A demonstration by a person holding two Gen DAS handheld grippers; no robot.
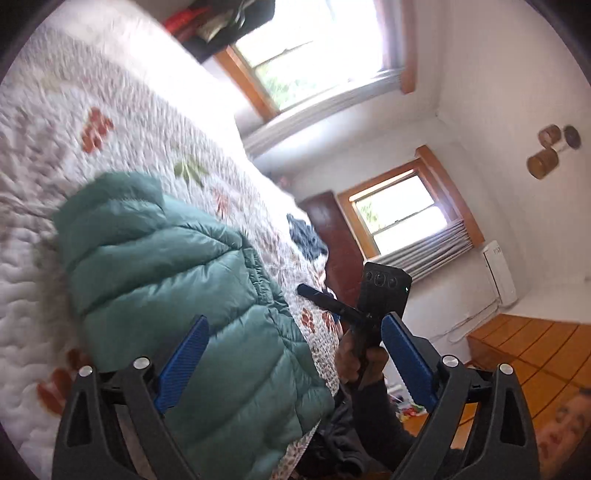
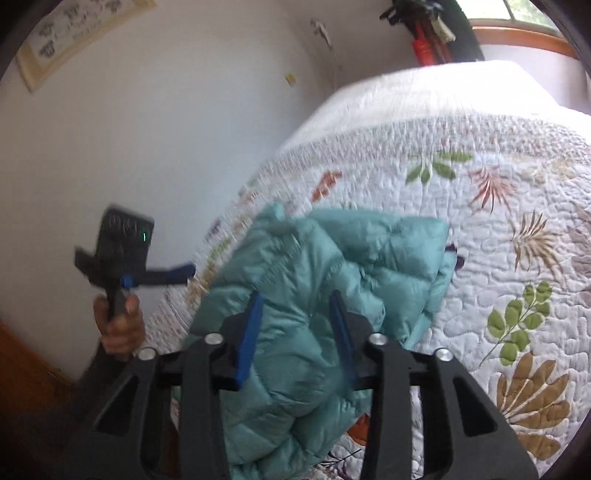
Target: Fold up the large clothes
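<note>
A teal puffer jacket (image 2: 325, 295) is lying folded on the quilted bed (image 2: 480, 229), reaching the bed's edge. The right gripper (image 2: 297, 306) is hovering with its fingers (image 2: 251, 332) apart, the jacket beyond and between them, nothing clamped. The left gripper (image 1: 291, 332) is holding its fingers (image 1: 184, 354) wide apart, the jacket ahead of the left one.

White walls (image 1: 491, 74). Two wood-framed windows (image 1: 317, 51) upper centre & mid-right, bright daylight thru both. Bed w/ leaf-print quilt (image 2: 480, 229) fills left. Orange wood floor (image 1: 524, 347) lower right. White wall heater (image 1: 498, 273) at right. Framed print (image 2: 74, 33) upper left, right-wrist view.
</note>
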